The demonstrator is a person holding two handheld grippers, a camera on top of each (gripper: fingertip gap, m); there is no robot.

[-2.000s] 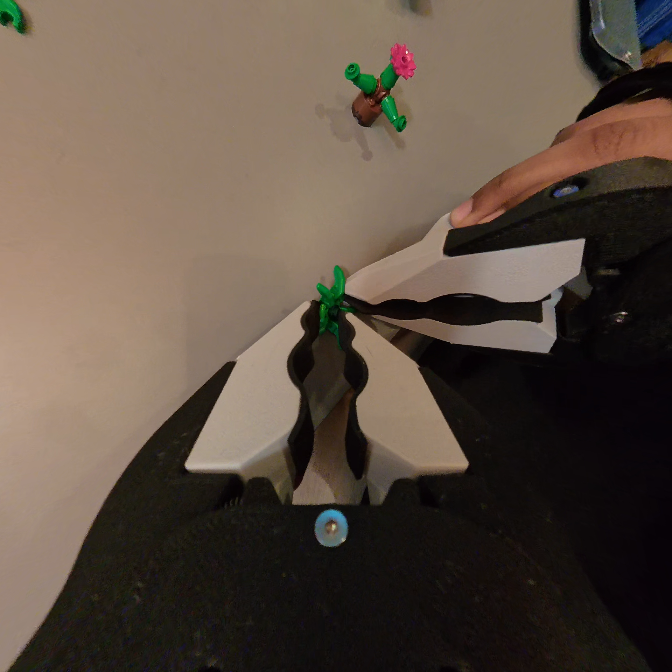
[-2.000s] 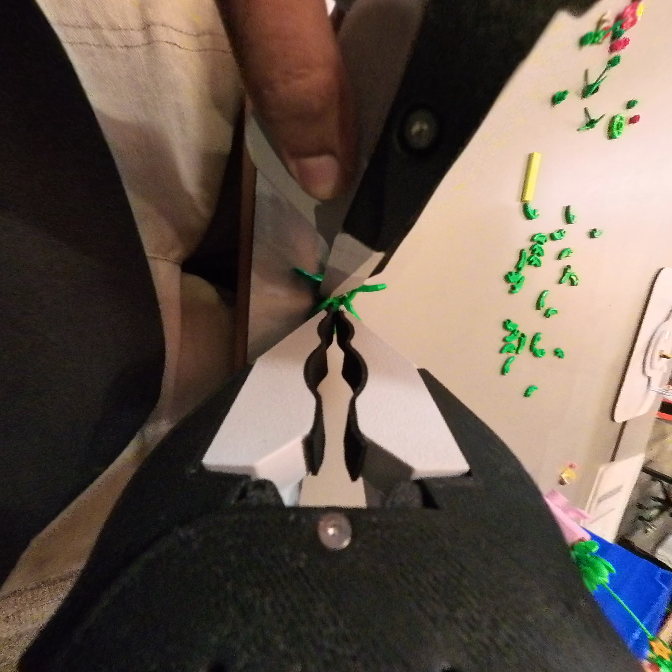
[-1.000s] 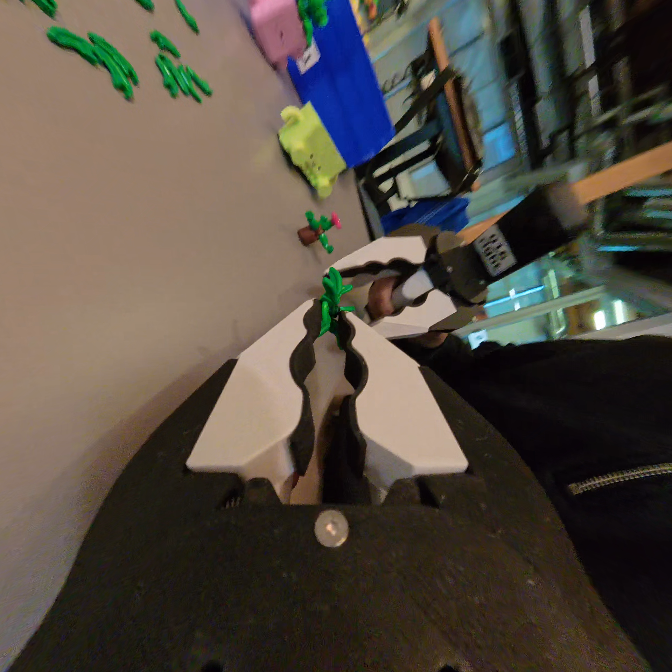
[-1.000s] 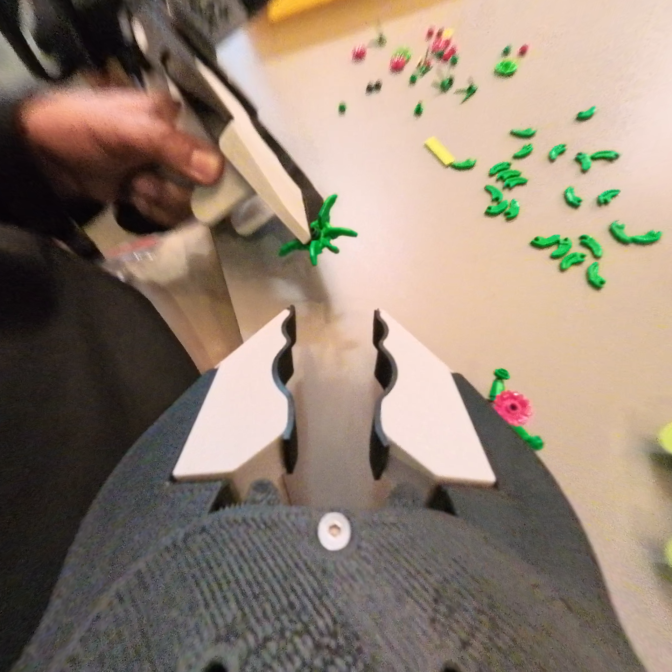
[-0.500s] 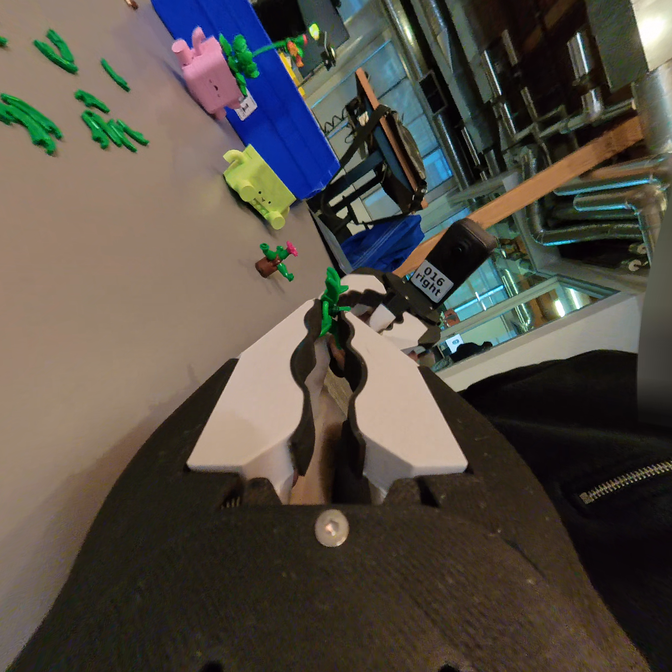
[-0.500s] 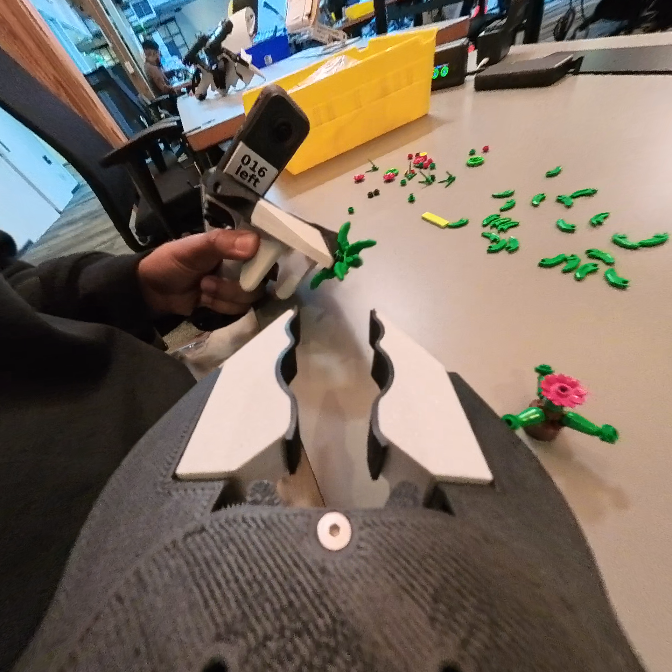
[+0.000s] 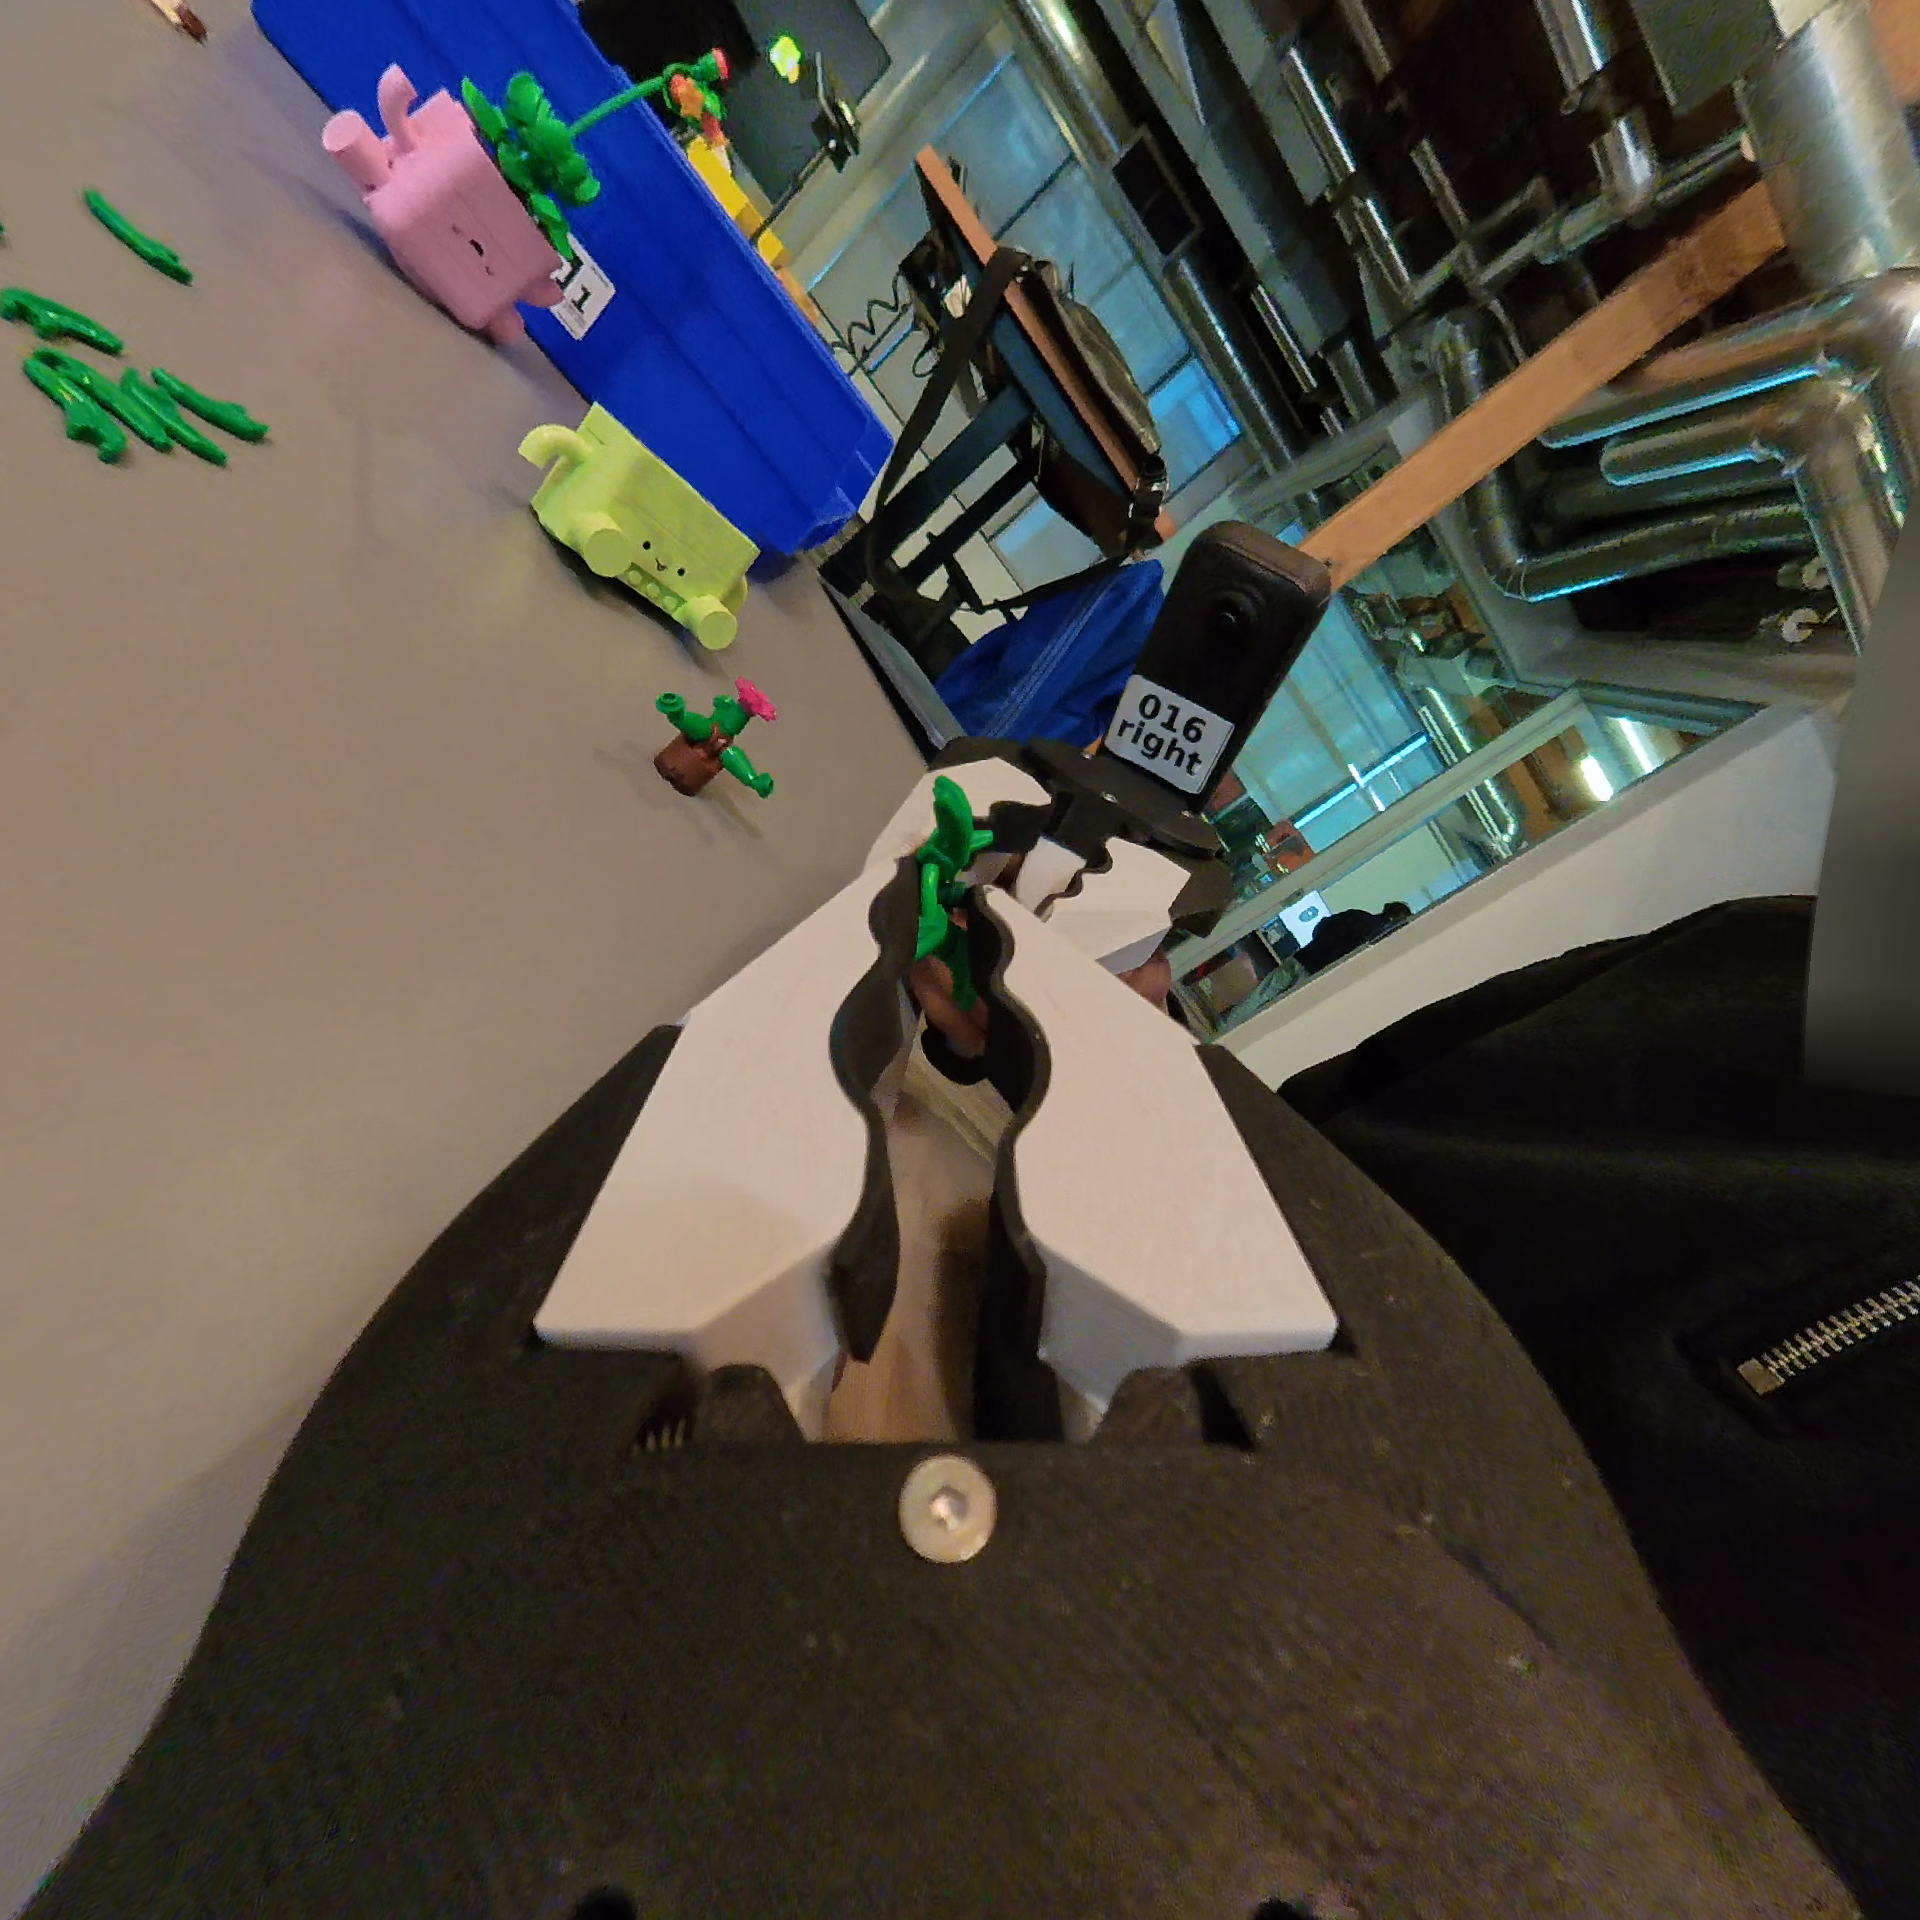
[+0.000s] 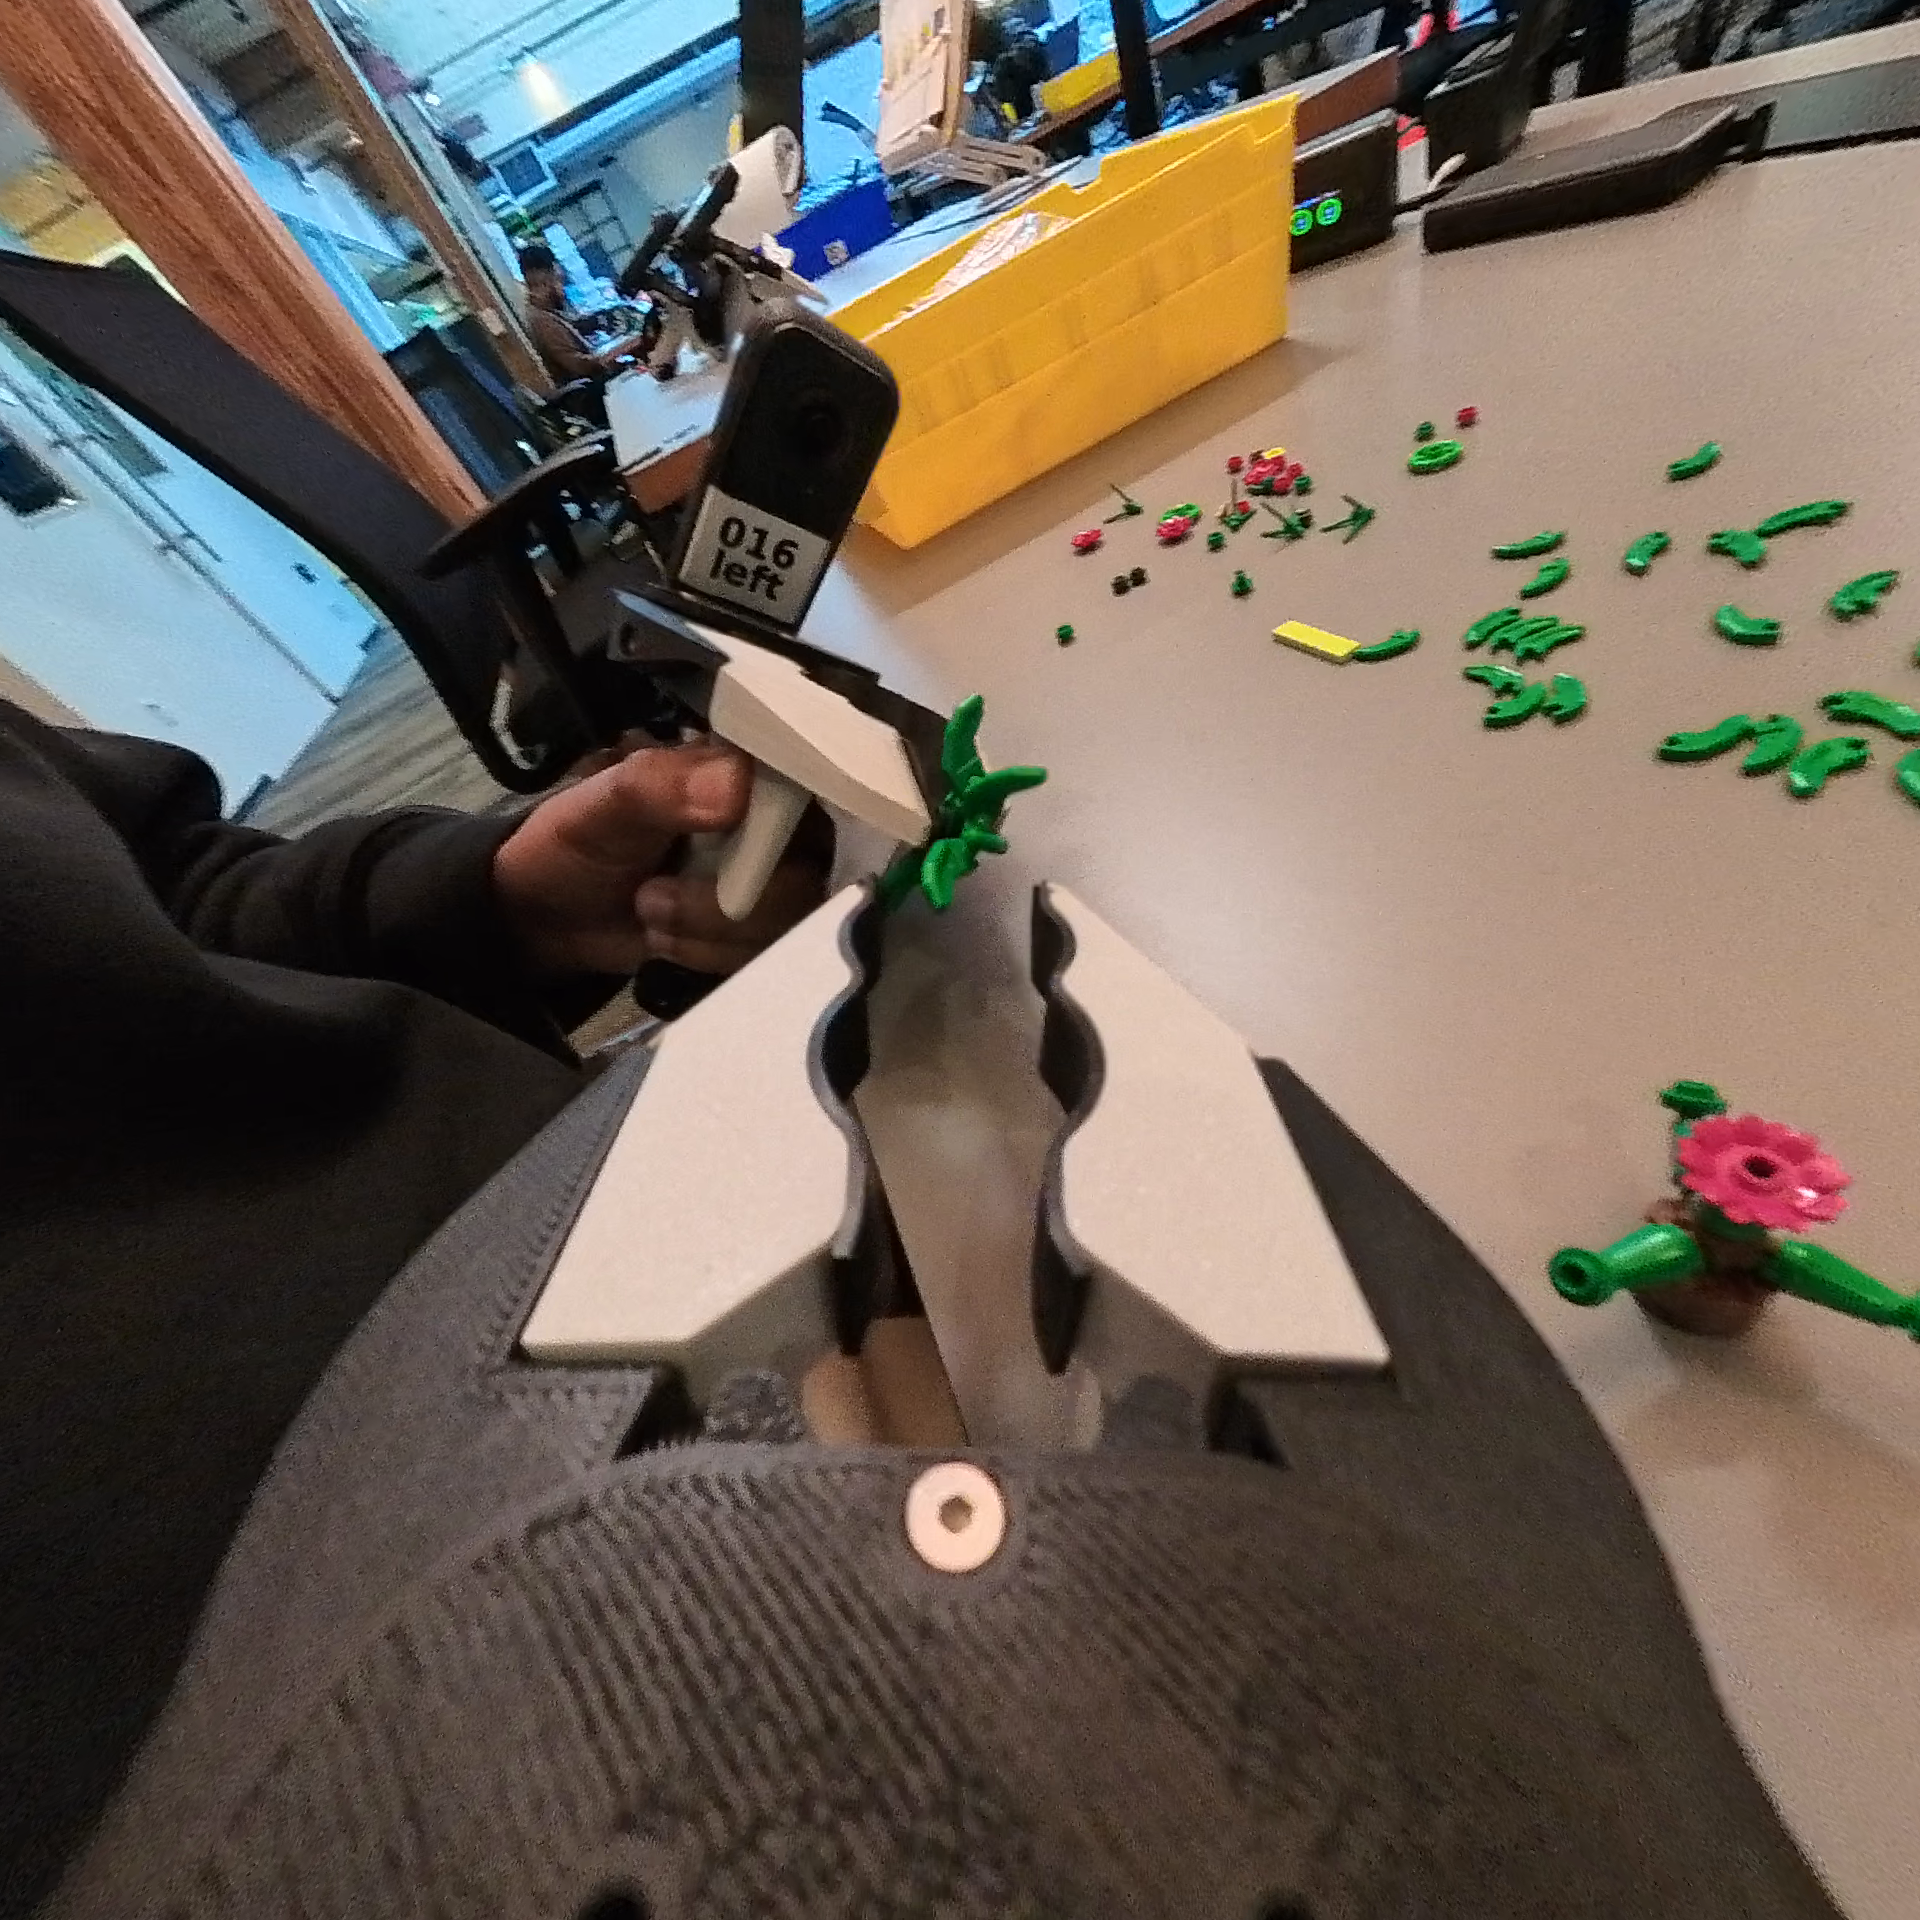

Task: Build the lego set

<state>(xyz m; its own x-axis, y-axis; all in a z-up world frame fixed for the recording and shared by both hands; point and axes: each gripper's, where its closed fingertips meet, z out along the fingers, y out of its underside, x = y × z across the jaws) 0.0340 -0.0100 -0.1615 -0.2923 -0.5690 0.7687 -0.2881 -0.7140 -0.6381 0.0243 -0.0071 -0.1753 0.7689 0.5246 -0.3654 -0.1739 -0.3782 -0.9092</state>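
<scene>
My left gripper (image 7: 940, 902) is shut on a green leafy plant piece (image 7: 948, 868), held above the table's near edge. In the right wrist view the same piece (image 8: 966, 816) sticks out of the left gripper's white fingers (image 8: 821, 732). My right gripper (image 8: 951, 904) is open and empty, its tips just below and in front of that piece; it shows beyond the left fingers (image 7: 1081, 831) too. A small brown pot with green stems and a pink flower (image 8: 1725, 1236) stands on the table to the right, also in the left wrist view (image 7: 717, 738).
Several loose green leaf pieces (image 8: 1662, 665), small red flowers (image 8: 1247, 488) and a yellow tile (image 8: 1314, 641) lie scattered on the beige table (image 8: 1351, 935). A yellow bin (image 8: 1081, 312) stands far back. A pink figure (image 7: 447, 218), a lime figure (image 7: 644, 530) and a blue bin (image 7: 675, 281) stand at one side. My two grippers' fingertips are within a few centimetres of each other.
The right gripper let go of the plant piece, opened and drew back. The left gripper kept the piece and lifted and turned it. Both views swung up from the table.
</scene>
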